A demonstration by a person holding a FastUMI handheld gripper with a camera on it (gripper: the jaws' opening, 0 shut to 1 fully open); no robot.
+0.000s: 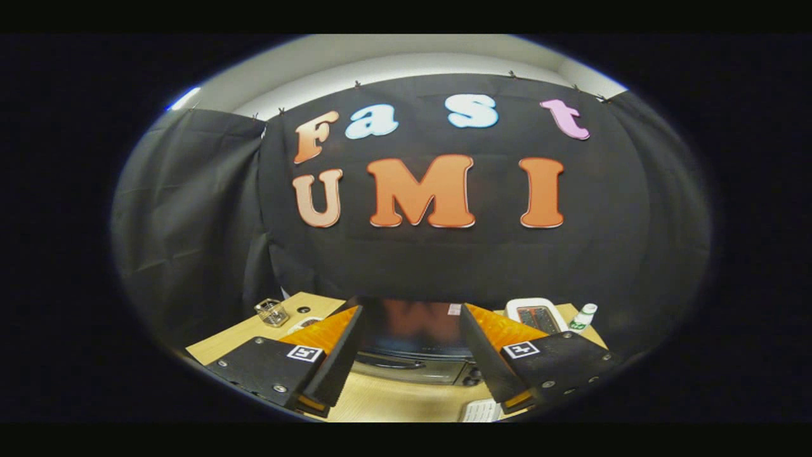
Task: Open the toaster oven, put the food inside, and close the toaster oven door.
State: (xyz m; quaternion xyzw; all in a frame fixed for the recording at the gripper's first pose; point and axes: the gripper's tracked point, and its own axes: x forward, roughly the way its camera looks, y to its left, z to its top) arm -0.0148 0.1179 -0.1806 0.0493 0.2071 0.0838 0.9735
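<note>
A dark toaster oven [412,346] stands on the wooden table just ahead of my fingers, seen from above. Its glossy top reflects the wall behind. Its door looks shut, with the handle bar [388,364] across the front and knobs [471,379] at the right end. My gripper [411,355] is open, held above the table in front of the oven, one finger to each side of it and nothing between them. I cannot make out the food from here.
A small glass cup [272,311] stands on the table beyond the left finger. Beyond the right finger lie a white tray-like device [536,314] and a small white bottle [583,317]. A sheet of paper [480,411] lies near the table's front edge.
</note>
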